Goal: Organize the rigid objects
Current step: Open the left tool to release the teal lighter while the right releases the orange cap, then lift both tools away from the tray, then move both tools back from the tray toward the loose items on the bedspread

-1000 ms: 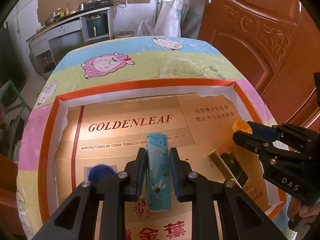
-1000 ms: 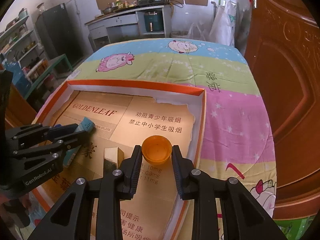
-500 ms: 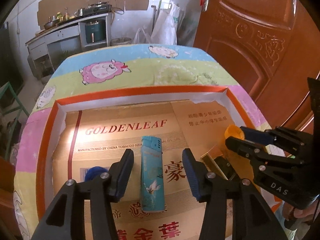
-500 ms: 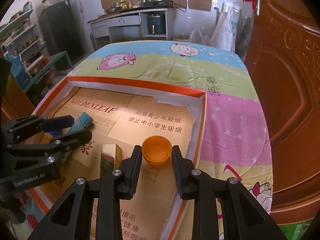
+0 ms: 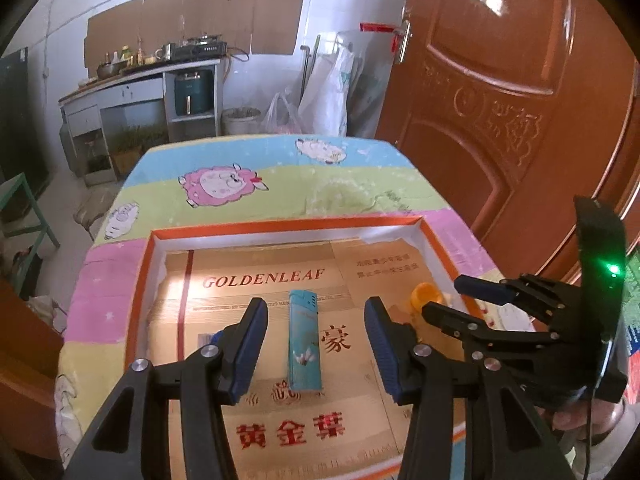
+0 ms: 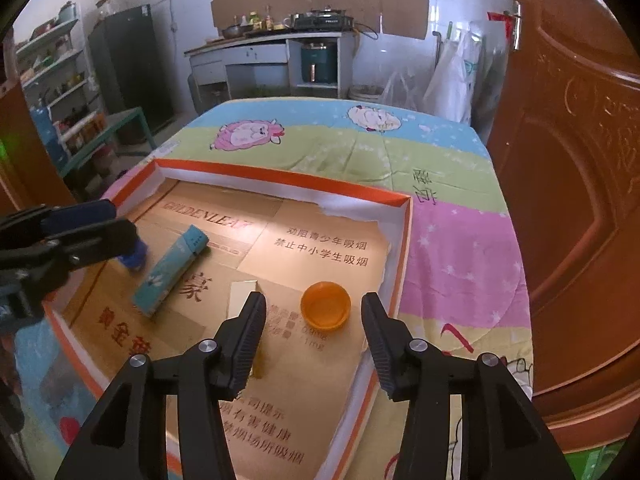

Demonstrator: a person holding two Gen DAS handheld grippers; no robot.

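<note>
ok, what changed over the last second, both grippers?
Left gripper opened, letting go of the lighter, which now lies flat in the tray. Right gripper released the orange cap and both pulled back. Gold box and blue cap stayed put.

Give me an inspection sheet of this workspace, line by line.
Surface: shallow orange-rimmed box lined with printed cardboard, on a cartoon-sheep cloth.
Job's things: teal lighter lying flat; orange cap open side up; gold block; blue cap, partly hidden.
Clutter: nothing seen.
Grippers: left gripper open, straddling the lighter; right gripper open, straddling the orange cap.
Cables: thin black cable under the right gripper.
Surroundings: wooden door, kitchen counter, fridge.
</note>
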